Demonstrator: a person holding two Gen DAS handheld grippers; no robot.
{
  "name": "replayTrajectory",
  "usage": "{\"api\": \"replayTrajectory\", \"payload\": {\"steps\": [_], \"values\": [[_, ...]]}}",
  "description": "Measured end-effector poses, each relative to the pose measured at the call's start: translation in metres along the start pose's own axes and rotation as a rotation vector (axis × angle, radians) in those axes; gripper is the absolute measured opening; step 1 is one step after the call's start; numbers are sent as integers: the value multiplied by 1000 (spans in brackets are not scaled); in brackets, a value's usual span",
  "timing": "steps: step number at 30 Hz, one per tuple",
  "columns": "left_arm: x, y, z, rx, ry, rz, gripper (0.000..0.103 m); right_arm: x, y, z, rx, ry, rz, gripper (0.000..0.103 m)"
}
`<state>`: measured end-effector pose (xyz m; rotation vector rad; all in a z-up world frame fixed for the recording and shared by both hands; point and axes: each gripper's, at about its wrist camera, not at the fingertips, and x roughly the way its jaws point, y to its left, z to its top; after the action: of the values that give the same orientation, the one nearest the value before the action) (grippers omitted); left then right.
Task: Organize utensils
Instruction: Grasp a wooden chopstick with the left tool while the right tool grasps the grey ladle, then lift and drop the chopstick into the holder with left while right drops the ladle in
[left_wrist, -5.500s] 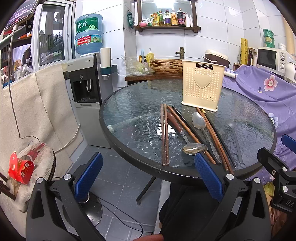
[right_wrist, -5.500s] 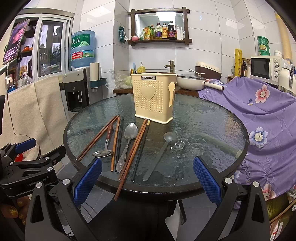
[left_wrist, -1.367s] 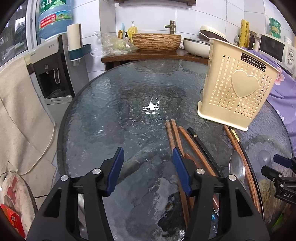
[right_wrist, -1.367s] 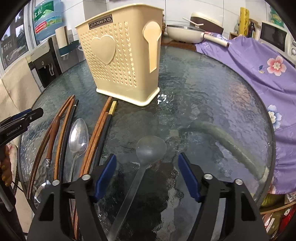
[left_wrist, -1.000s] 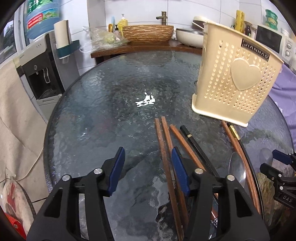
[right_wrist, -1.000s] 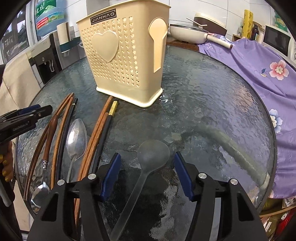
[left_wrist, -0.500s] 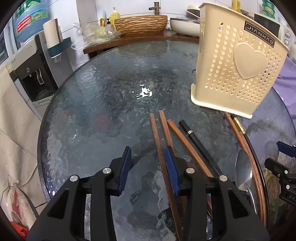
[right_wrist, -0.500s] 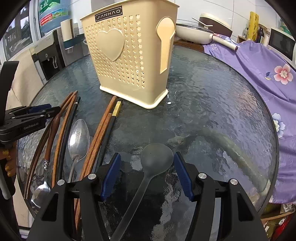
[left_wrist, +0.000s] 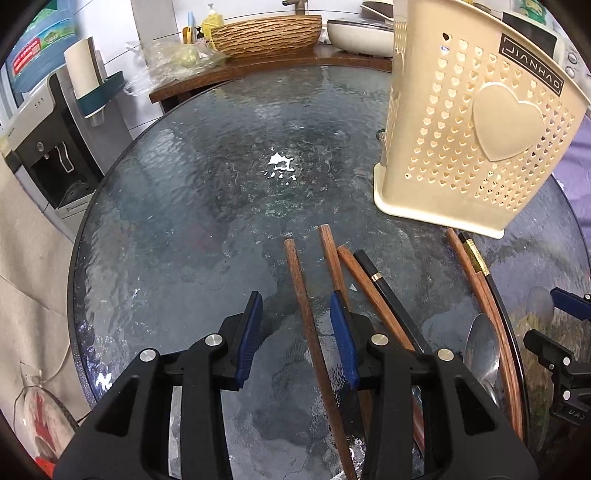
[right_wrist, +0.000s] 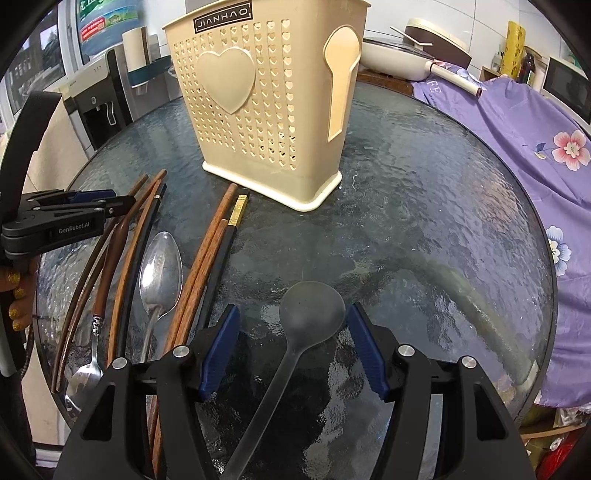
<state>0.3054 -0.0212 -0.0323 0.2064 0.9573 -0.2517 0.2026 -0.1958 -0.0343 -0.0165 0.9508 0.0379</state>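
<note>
A cream perforated utensil basket (left_wrist: 469, 122) (right_wrist: 273, 110) stands on the round glass table (left_wrist: 192, 206). Several wooden and black chopsticks and two metal spoons lie in front of it. My left gripper (left_wrist: 295, 306) is open, low over the table, with its jaws on either side of the leftmost wooden chopstick (left_wrist: 306, 317). My right gripper (right_wrist: 291, 314) is open, with its jaws on either side of the translucent grey ladle (right_wrist: 306, 314). A metal spoon (right_wrist: 160, 266) lies between the chopstick groups. The left gripper also shows in the right wrist view (right_wrist: 74, 214).
A water dispenser (left_wrist: 48, 140) stands left of the table. A wooden counter with a woven basket (left_wrist: 266, 33) and a pan lies behind. A purple flowered cloth (right_wrist: 535, 140) covers something at the right. The table edge is close below both grippers.
Both grippers have come forward and down over the table. The left jaws have narrowed and now straddle the leftmost chopstick. The right jaws have closed in around the ladle's neck.
</note>
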Motion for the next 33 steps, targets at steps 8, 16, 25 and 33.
{"api": "replayTrajectory", "payload": {"steps": [8, 16, 25, 33], "values": [[7, 2, 9, -5, 7, -53, 24, -1, -6, 2, 12, -4, 16, 36], [9, -10, 11, 15, 0, -48, 9, -1, -6, 4, -11, -4, 26, 36], [8, -13, 9, 2, -13, -41, 8, -2, -4, 6, -21, -31, 42, 35], [-8, -1, 10, -42, -54, -71, 7, -19, -5, 13, -28, -108, 84, 36]]}}
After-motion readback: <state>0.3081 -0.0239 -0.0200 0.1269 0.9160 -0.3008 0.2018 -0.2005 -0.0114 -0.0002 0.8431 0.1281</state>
